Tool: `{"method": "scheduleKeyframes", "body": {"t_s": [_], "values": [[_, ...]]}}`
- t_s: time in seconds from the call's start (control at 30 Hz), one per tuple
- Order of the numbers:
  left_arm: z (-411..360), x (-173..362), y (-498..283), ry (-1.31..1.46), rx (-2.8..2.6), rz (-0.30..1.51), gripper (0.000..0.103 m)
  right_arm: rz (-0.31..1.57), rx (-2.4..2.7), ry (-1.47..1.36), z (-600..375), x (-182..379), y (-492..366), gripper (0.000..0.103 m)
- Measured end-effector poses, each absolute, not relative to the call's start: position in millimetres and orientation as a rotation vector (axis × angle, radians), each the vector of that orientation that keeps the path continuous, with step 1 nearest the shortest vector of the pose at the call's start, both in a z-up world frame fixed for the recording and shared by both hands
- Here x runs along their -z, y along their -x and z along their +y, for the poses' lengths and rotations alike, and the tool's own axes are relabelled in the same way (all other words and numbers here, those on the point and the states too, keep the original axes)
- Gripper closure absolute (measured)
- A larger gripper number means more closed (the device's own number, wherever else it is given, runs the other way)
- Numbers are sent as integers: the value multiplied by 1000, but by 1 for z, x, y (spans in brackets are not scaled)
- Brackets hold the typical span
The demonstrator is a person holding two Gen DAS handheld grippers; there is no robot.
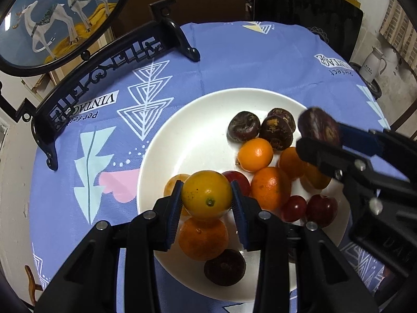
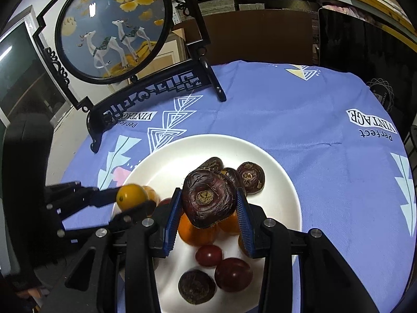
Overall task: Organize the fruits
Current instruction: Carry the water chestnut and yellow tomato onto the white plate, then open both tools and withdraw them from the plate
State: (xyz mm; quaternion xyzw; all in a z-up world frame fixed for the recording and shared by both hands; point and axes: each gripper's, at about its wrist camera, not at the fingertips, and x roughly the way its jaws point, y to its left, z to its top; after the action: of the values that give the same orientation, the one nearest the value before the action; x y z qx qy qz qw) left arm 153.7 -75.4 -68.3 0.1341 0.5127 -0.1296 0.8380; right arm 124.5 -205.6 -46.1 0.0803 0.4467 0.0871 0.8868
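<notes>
Right up at your lens, the left gripper (image 1: 206, 198) has its blue pads clamped on a yellow-orange citrus (image 1: 206, 194), held just above the near-left part of the white plate (image 1: 182, 120). Your right gripper (image 2: 208, 208) grips a dark purple water chestnut (image 2: 208, 198), jaws narrow and pressing both sides, hanging over the plate's middle. Both fruits ride clear of the pile, so you look to be mid-carry, each hand bringing a piece in to sort by kind.

On the plate, three more chestnuts (image 1: 276, 131) cluster at the far right, oranges (image 1: 255, 155) sit in the centre, red fruits (image 1: 322, 210) at the near right, and one stray chestnut (image 1: 225, 267) lies at the near rim. The framed deer screen (image 2: 112, 28) stands beyond the plate, far left, on the purple cloth (image 2: 299, 114).

Next move, as I judge it: take the chestnut to its far-right group and the citrus to the oranges, lower gently, then ease the jaws apart, because round fruit may roll
</notes>
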Motion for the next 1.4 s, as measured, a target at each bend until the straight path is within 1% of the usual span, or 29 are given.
{"method": "scheduleKeyframes", "body": {"t_s": [0.3, 0.33, 0.37, 0.4, 0.43, 0.47, 0.8, 1.0, 1.03, 1.07, 1.1, 1.2, 1.27, 1.3, 1.37, 1.4], "values": [[-76, 66, -154, -284, 270, 1079, 67, 936, -187, -162, -203, 43, -128, 62], [-76, 68, -155, -286, 266, 1087, 67, 949, -186, -161, -202, 45, -130, 57], [-76, 70, -155, -287, 266, 1098, 62, 957, -180, -159, -201, 47, -131, 50], [-76, 71, -155, -290, 262, 1101, 54, 952, -166, -160, -202, 46, -131, 36], [-75, 70, -154, -297, 243, 1092, 38, 932, -156, -167, -203, 43, -129, 35], [-74, 68, -153, -294, 230, 1074, 30, 919, -158, -171, -203, 41, -127, 35], [-70, 57, -142, -275, 231, 1050, 30, 907, -150, -198, -209, 31, -111, 35], [-61, 47, -127, -247, 218, 1029, 30, 872, -151, -235, -213, 21, -87, 34], [-57, 44, -124, -240, 212, 1021, 28, 860, -153, -252, -215, 19, -77, 32], [-55, 42, -122, -234, 205, 1011, 25, 847, -152, -262, -217, 19, -69, 27], [-52, 39, -119, -230, 200, 1000, 23, 837, -150, -269, -218, 19, -62, 26], [-43, 25, -107, -229, 172, 942, 17, 819, -142, -261, -218, 20, -35, 25], [-39, 13, -97, -216, 164, 894, 10, 790, -108, -209, -215, 18, -16, 25], [-37, 7, -92, -206, 162, 870, 8, 777, -91, -184, -213, 17, -8, 25], [-33, -8, -79, -183, 151, 807, 5, 746, -52, -103, -207, 14, 9, 22], [-33, -12, -76, -178, 150, 794, 5, 736, -43, -68, -204, 14, 15, 20]]}}
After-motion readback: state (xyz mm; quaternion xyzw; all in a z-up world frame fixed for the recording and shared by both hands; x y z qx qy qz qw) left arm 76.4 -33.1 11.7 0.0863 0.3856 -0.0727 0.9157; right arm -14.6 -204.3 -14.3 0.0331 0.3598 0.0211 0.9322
